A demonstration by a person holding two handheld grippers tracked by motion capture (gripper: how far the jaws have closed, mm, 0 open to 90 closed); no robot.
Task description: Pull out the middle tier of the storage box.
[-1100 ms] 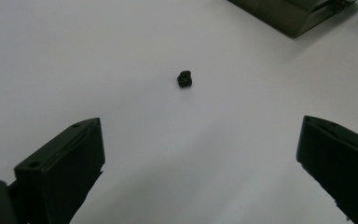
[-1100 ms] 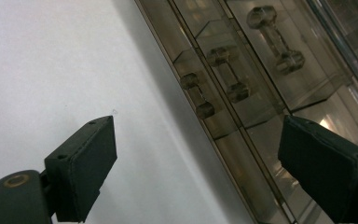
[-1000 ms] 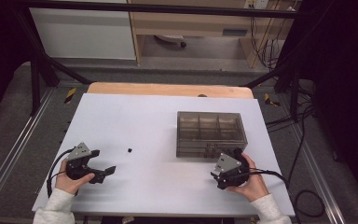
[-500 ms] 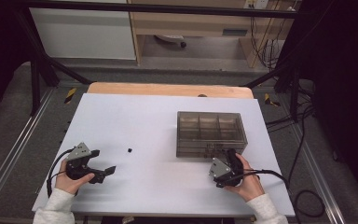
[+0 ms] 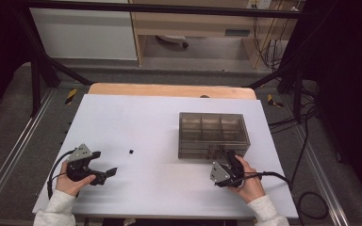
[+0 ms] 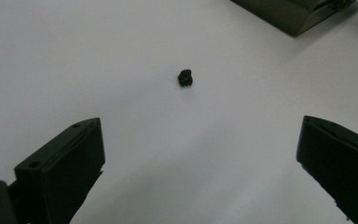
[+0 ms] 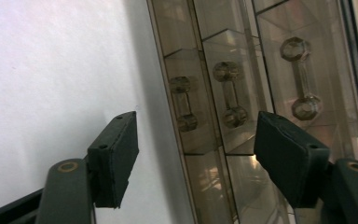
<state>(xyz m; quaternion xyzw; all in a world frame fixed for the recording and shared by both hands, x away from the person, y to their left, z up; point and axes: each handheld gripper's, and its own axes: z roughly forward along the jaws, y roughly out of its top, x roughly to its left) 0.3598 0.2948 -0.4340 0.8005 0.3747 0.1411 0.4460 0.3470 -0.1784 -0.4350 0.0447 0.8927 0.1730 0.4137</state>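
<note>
Left hand-held gripper low with jaws wide apart; right hand-held gripper jaws just closing, partly apart.

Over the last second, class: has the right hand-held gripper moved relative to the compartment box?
Yes. The right hand-held gripper has edged up to the near wall of the compartment box, its jaws closing meanwhile; they now straddle the box's edge without pressing it.

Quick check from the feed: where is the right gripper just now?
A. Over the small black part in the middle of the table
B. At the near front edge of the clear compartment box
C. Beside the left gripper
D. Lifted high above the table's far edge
B: in the high view the right gripper sits at the near wall of the clear compartment box, its jaws apart and straddling that edge in the right gripper view.
</note>
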